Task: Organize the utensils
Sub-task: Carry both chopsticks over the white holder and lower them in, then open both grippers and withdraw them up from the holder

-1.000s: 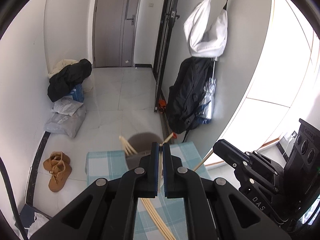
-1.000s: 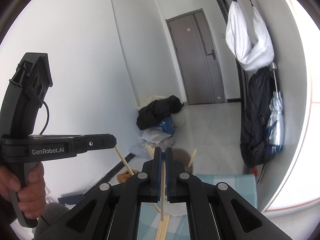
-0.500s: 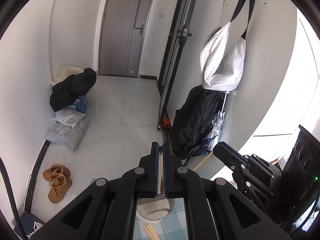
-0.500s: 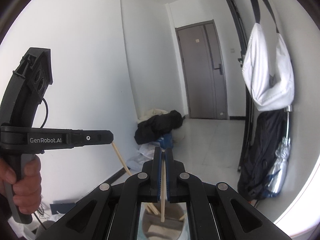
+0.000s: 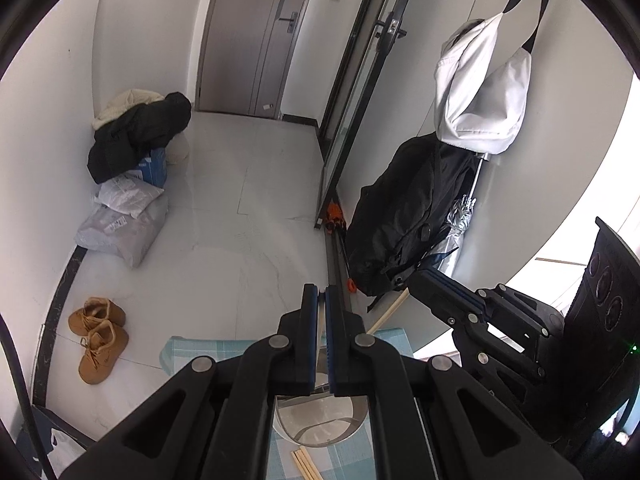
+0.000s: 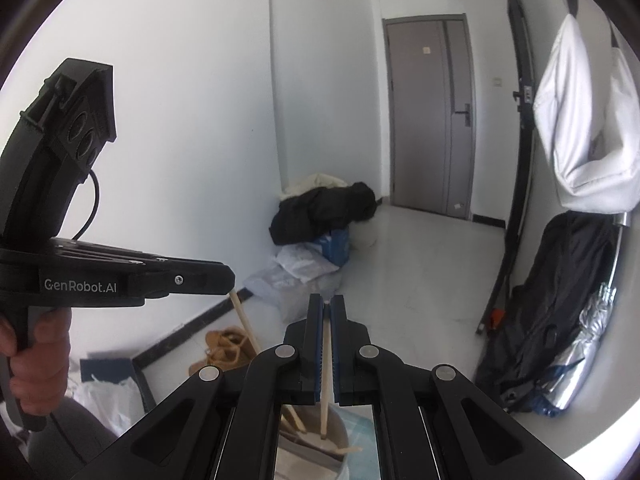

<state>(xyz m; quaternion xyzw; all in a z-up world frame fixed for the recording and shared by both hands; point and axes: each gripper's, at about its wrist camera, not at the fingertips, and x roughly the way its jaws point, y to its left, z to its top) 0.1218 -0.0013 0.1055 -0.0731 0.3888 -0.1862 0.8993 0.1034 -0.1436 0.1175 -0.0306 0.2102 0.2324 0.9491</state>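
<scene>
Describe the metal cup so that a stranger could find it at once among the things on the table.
Start at the checked blue cloth on the table. The cup stands on it, right under the left tongs. It is the only round, shiny thing there: the loose chopsticks beside it are thin pale wood and lie flat.
</scene>
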